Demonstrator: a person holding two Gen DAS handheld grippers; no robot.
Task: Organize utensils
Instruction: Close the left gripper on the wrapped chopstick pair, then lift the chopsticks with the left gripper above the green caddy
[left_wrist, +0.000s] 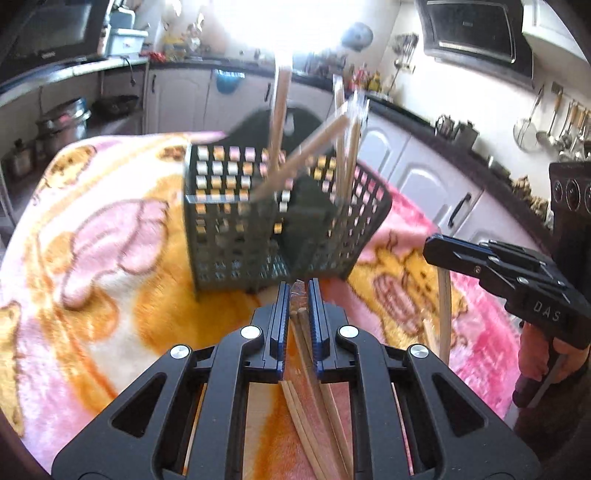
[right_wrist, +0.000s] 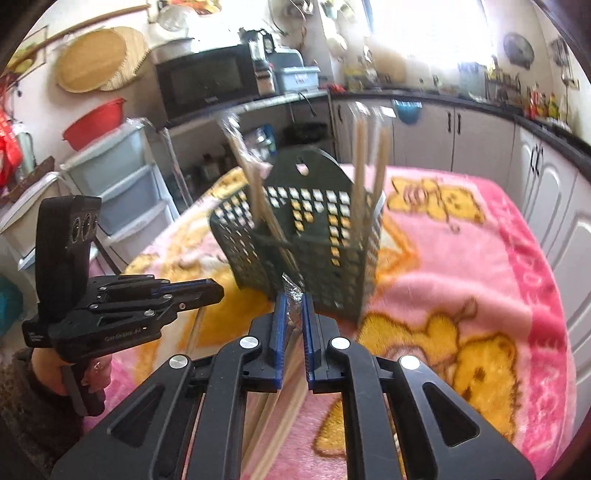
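Observation:
A dark perforated utensil basket (left_wrist: 258, 225) stands on a pink and orange blanket (left_wrist: 92, 240) and holds several wrapped wooden chopsticks (left_wrist: 279, 110) standing upright. It also shows in the right wrist view (right_wrist: 314, 243) with chopsticks (right_wrist: 360, 162) in it. My left gripper (left_wrist: 298, 295) is shut on a wrapped pair of chopsticks (left_wrist: 301, 354), just in front of the basket. My right gripper (right_wrist: 293, 302) is shut on another wrapped pair of chopsticks (right_wrist: 291, 354), close to the basket's near corner. Each gripper shows in the other's view, the right gripper (left_wrist: 509, 273) and the left gripper (right_wrist: 125, 306).
The blanket (right_wrist: 461, 266) covers a table. Kitchen counters with white cabinets (left_wrist: 417, 173) run behind it, with hanging ladles (left_wrist: 554, 125) at right. A microwave (right_wrist: 207, 81) and plastic drawers (right_wrist: 122, 181) stand left of the table in the right wrist view.

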